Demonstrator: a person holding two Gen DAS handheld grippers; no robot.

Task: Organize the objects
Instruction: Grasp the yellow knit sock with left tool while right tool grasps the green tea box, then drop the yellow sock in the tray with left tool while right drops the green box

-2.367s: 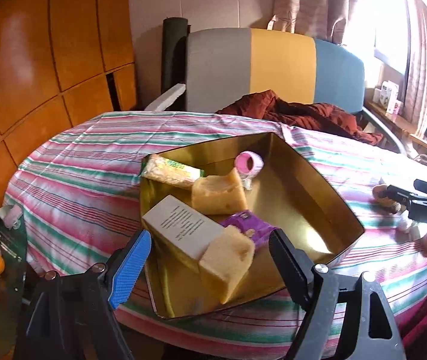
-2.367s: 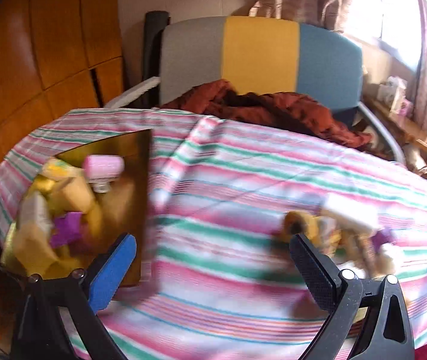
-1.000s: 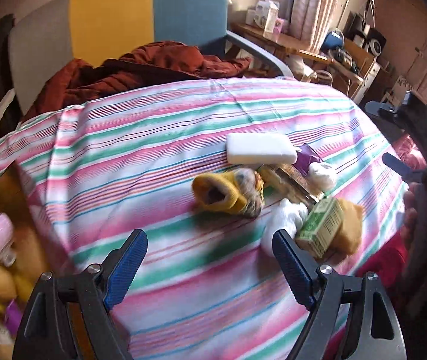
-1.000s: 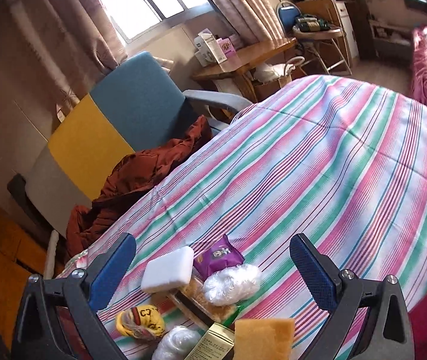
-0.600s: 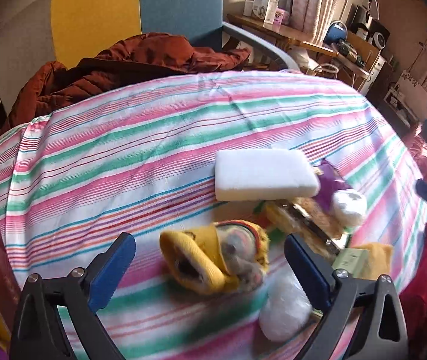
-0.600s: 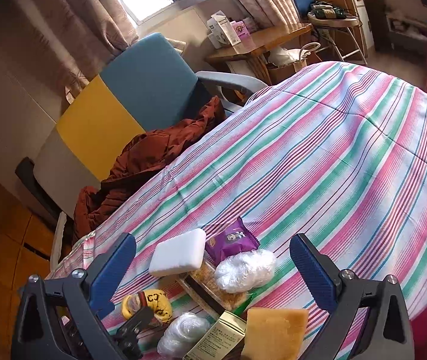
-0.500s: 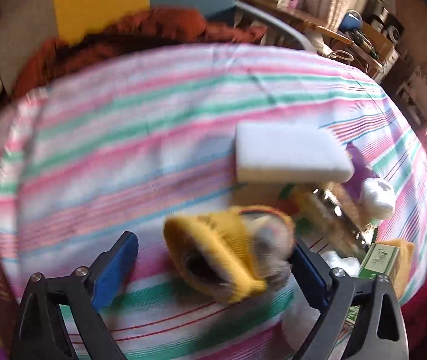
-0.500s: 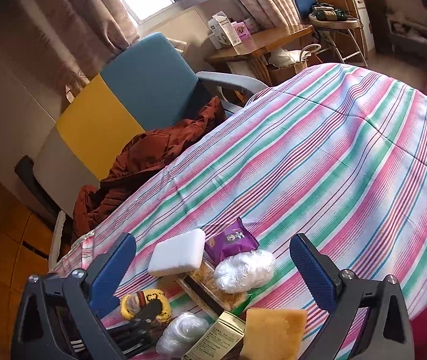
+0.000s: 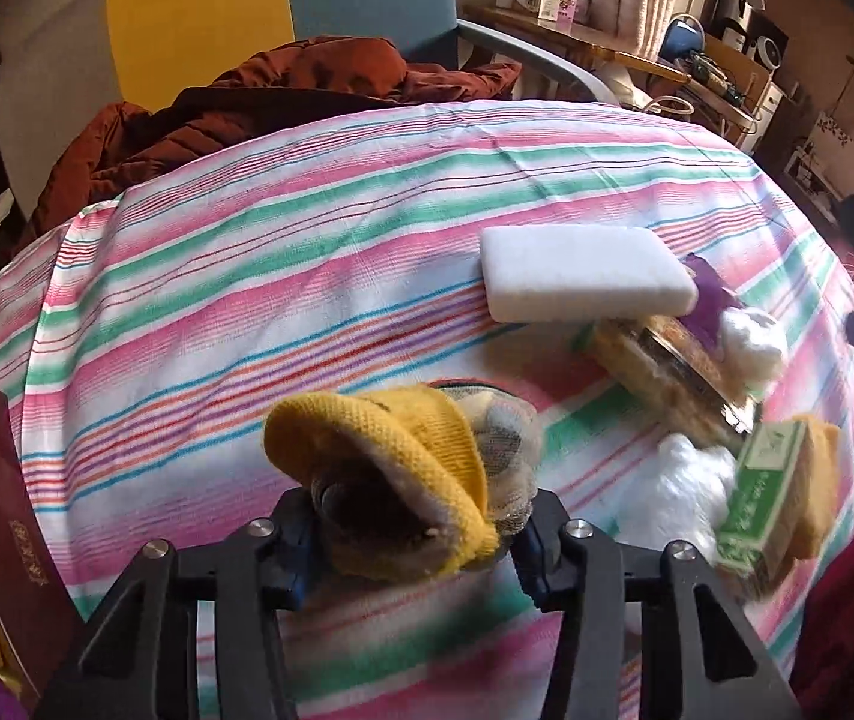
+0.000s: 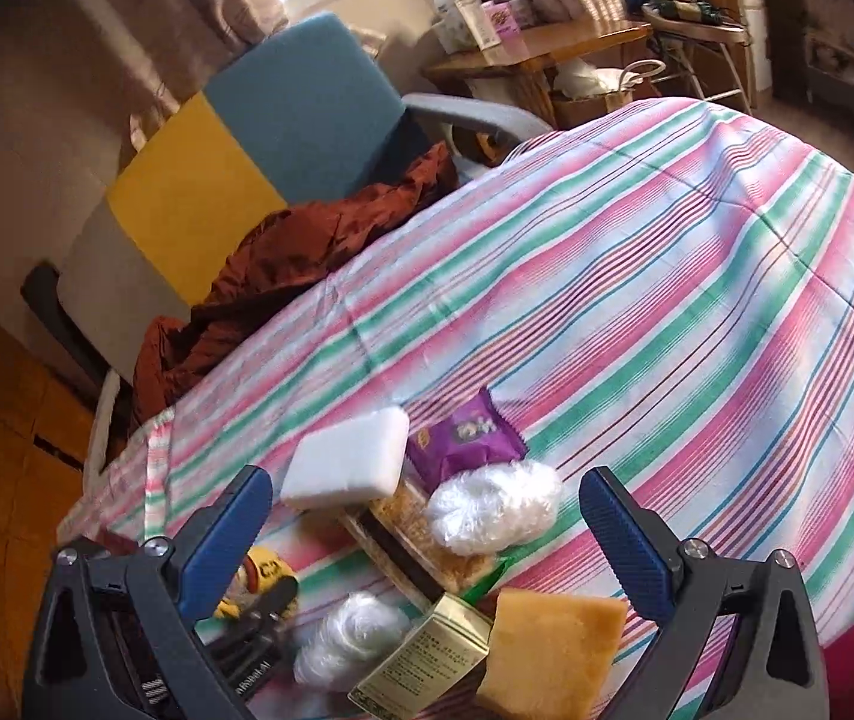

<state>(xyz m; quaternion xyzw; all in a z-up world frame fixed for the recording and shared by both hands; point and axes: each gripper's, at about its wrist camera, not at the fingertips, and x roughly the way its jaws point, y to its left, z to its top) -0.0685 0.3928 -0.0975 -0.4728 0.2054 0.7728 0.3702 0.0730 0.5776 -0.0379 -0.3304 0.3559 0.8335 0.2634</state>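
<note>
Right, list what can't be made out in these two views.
- Left gripper: the yellow sock between its closing jaws covers the pads, so contact is unclear, left wrist view.
- Green box: print blurred, left wrist view.
- Dark red box: cut off by the left edge, contents mostly hidden.
- Snack tray: the white sponge and a plastic-wrapped bundle overlap it, right wrist view.

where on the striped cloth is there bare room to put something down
Free: the wide stretch of striped cloth beyond the white sponge and purple packet, toward the brown jacket and the far edge. Crowded: the near cluster of sponge, packet, plastic wads, green box, yellow sponge and yellow sock.
</note>
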